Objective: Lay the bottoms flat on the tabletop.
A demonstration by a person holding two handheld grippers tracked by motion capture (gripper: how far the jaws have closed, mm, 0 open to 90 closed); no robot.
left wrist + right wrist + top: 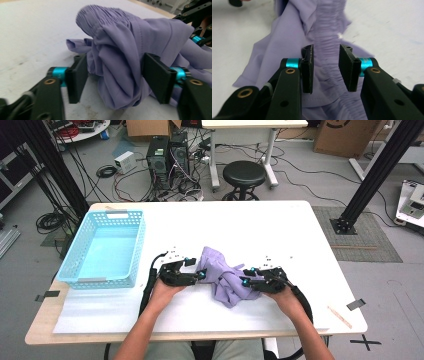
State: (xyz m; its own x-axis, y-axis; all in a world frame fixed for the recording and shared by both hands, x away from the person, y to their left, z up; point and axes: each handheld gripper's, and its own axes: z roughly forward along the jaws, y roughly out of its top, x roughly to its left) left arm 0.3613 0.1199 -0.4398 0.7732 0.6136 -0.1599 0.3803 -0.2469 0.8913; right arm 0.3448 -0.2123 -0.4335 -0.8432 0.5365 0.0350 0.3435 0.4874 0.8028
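- A light blue basket (pixel 107 247) stands on the left part of the white table (pixel 300 245), well apart from the work, with its long side running away from the person.
- The person's left hand (pixel 165 292) comes in from the bottom edge, forearm angled up and slightly right, knuckles on top, holding the left gripper (pixel 202 275) low over the table and pointing right, toward the cloth.
- In the left gripper view the left gripper (pixel 115 75) has its jaws apart, with a thick bunched fold of the cloth (pixel 125 50) between them; both pads lie against the fold's sides, but whether they press cannot be told.
- The purple cloth (pixel 222 272) lies crumpled on the table near the front middle, between the two grippers; a gathered elastic band runs along one of its edges.
- The right hand (pixel 285 295) mirrors the left, forearm angled up and left, with the right gripper (pixel 243 281) pointing left at the cloth.
- In the right gripper view the right gripper (pixel 325 67) hangs just over the gathered band with its jaws partly apart, a clear gap on both sides, pinching nothing.
- No brand, label or writing can be read on any of these things.
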